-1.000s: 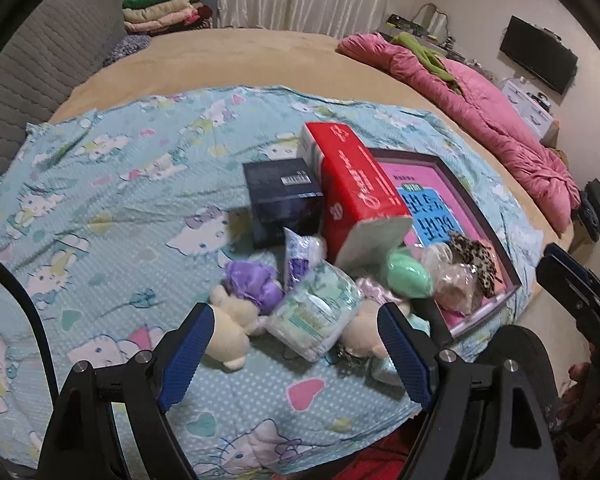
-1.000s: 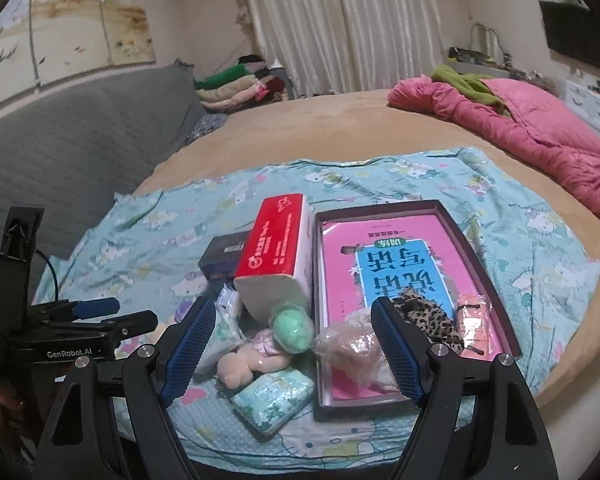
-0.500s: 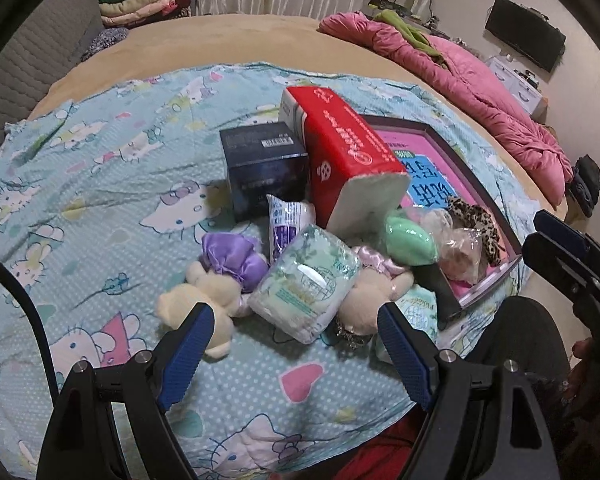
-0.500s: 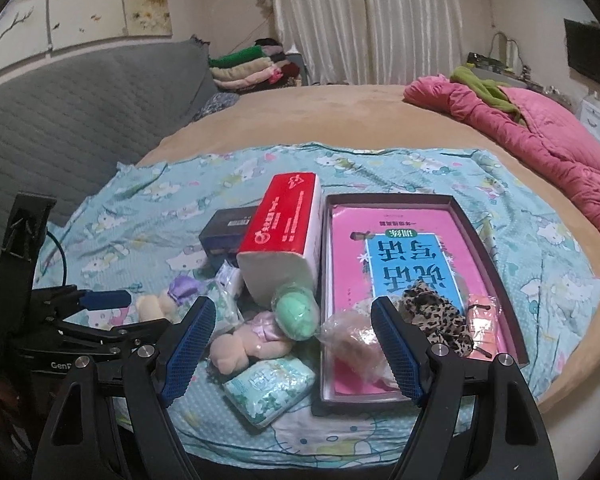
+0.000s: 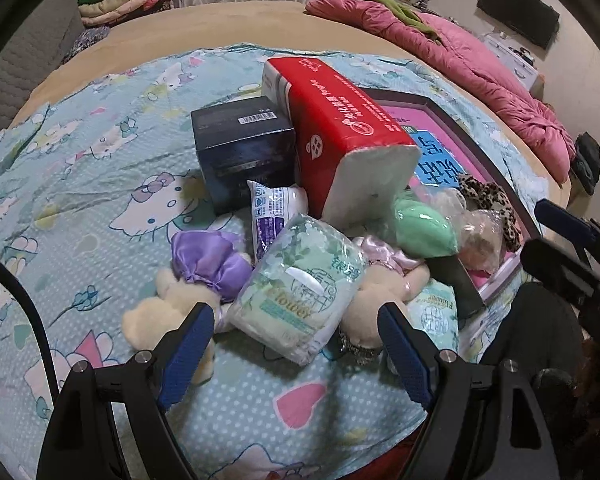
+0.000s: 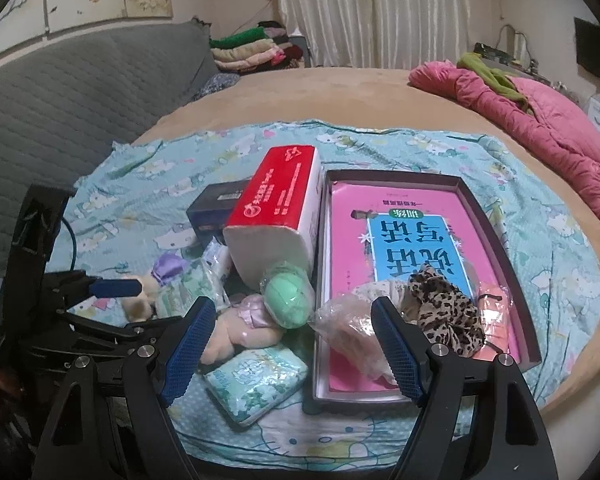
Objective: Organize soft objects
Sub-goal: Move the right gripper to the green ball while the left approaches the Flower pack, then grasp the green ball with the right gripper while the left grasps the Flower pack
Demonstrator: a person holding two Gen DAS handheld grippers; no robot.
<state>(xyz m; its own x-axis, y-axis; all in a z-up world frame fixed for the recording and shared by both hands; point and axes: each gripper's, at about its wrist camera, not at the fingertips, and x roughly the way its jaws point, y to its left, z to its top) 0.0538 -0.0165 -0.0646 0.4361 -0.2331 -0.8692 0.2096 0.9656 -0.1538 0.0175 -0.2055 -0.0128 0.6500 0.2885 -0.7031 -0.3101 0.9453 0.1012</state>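
The soft things are lying in a heap on the bed sheet [image 5: 80, 184], likely dumped there for sorting. The left gripper [image 5: 296, 344] is hanging with its jaws wide open and empty. The green tissue pack [image 5: 300, 288] is sitting right between them, a bit farther off. The right gripper [image 6: 288, 344] is open and empty too, near the tray [image 6: 496, 232] and the bagged soft thing [image 6: 352, 332].

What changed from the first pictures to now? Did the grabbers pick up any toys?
No. Both cameras came closer and lower over the pile, so everything looks bigger. The left gripper now frames the green tissue pack; the right gripper frames the green ball. Both stayed open and empty, and nothing on the sheet moved.
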